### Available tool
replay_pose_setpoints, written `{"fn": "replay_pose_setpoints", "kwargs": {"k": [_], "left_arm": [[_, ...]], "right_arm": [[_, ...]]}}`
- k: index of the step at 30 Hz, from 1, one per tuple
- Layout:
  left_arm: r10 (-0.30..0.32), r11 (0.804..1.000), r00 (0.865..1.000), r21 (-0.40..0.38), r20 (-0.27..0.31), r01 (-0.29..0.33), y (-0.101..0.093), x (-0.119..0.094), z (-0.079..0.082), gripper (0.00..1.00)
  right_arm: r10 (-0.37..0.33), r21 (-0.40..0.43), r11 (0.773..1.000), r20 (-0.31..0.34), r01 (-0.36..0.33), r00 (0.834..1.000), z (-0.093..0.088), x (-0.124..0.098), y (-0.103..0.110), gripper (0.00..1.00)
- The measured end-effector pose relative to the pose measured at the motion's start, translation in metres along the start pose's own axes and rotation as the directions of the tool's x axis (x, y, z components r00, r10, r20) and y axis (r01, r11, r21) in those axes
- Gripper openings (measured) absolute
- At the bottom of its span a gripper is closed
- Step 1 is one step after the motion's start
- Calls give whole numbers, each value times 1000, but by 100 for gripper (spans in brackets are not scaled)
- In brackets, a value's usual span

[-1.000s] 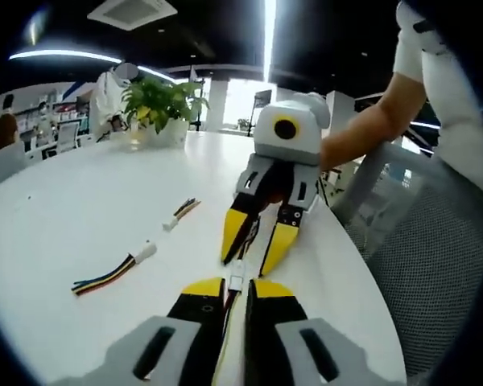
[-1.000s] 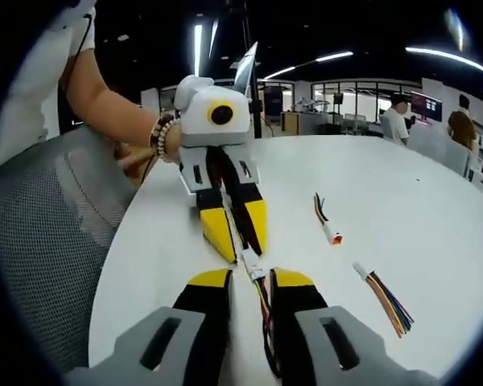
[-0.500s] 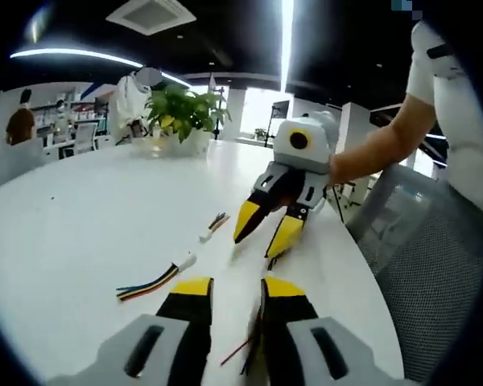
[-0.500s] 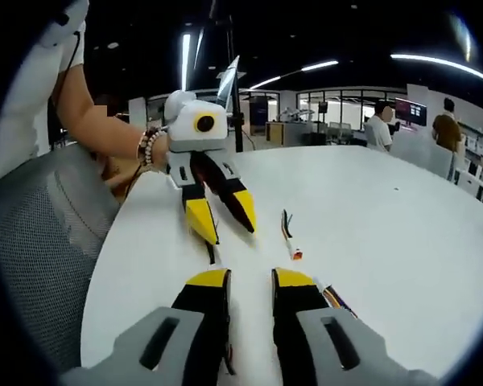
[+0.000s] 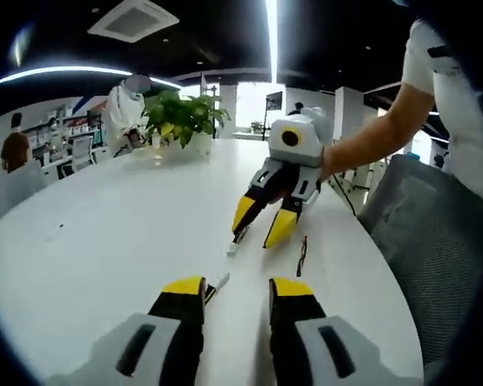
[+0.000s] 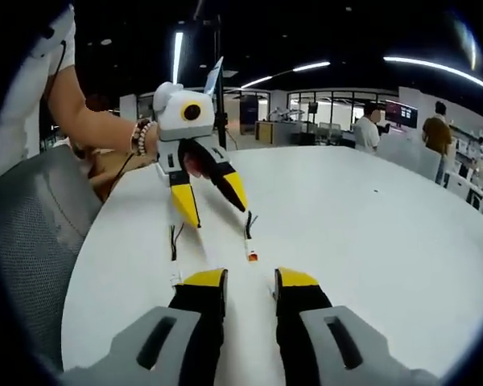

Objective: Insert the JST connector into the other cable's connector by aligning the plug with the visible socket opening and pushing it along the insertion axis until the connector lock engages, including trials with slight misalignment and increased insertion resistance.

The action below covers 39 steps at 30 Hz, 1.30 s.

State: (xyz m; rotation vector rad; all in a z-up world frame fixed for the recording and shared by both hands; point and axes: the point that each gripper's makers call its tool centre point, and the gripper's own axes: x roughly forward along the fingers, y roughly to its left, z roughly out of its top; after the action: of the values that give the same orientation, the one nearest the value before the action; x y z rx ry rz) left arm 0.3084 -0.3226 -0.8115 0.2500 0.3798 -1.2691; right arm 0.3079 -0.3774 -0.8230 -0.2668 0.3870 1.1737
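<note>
Jaws of the left gripper [image 5: 235, 291] rise from the bottom of the left gripper view, yellow-tipped over black, spread with a clear gap and nothing between them. White smooth round table [image 5: 105, 241] under them. A small white connector [image 5: 221, 281] with a short cable lies flat on the table just beside the left jaw tip. Further out the right gripper [image 5: 258, 231] points down at the table, white rounded body, tapered yellow tips parted, empty. A thin dark cable [image 5: 302, 255] lies just beside its tips, and a small white plug [image 5: 233, 249] sits near the other tip. A person's bare forearm [image 5: 370, 137] reaches in from the right. Grey mesh chair back [image 5: 435, 265] at the table's edge. Leafy green plant [image 5: 181, 117] in a white pot at the far side.

Right gripper view: right gripper [image 6: 249, 283] jaws, same yellow-on-black, apart and holding nothing. Left gripper [image 6: 209, 205] opposite, tips splayed wide, empty, held by a hand with a beaded bracelet [image 6: 141, 137]. Between the two grippers, an orange-tipped connector [image 6: 251, 256] on a dark cable lies on the table [image 6: 370, 233]. Another thin cable [image 6: 174, 241] lies nearer the table edge, ending in a small white plug [image 6: 175, 277]. Cables lie apart, unmated.
</note>
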Motion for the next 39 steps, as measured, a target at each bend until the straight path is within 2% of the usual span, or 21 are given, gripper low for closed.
{"fn": "replay_pose_setpoints", "kwargs": {"k": [3,9,16,23,33,39], "left_arm": [[-5,1000,999,28,-38,6,4,6,-5,27],[-29,998,998,48,-57,32,7,16,-6,26],[-47,998,995,42,-89,50,13,22,-18,26],[-47,999,996,22,-70,49,15,27,-16,24],[-60,998,995,27,-82,63,11,32,-19,17],[-49,999,995,18,-84,50,15,34,-20,14]], "right_arm": [[11,-8,1000,-11,-12,1000,-2,2,-5,22],[29,-36,999,-55,-31,998,-10,7,-15,22],[52,-50,997,-72,-56,996,-13,9,-15,20],[65,-64,995,-87,-71,994,-19,11,-12,17],[74,-81,993,-89,-81,993,-21,10,-12,11],[68,-106,991,-89,-77,994,-21,8,-13,7]]}}
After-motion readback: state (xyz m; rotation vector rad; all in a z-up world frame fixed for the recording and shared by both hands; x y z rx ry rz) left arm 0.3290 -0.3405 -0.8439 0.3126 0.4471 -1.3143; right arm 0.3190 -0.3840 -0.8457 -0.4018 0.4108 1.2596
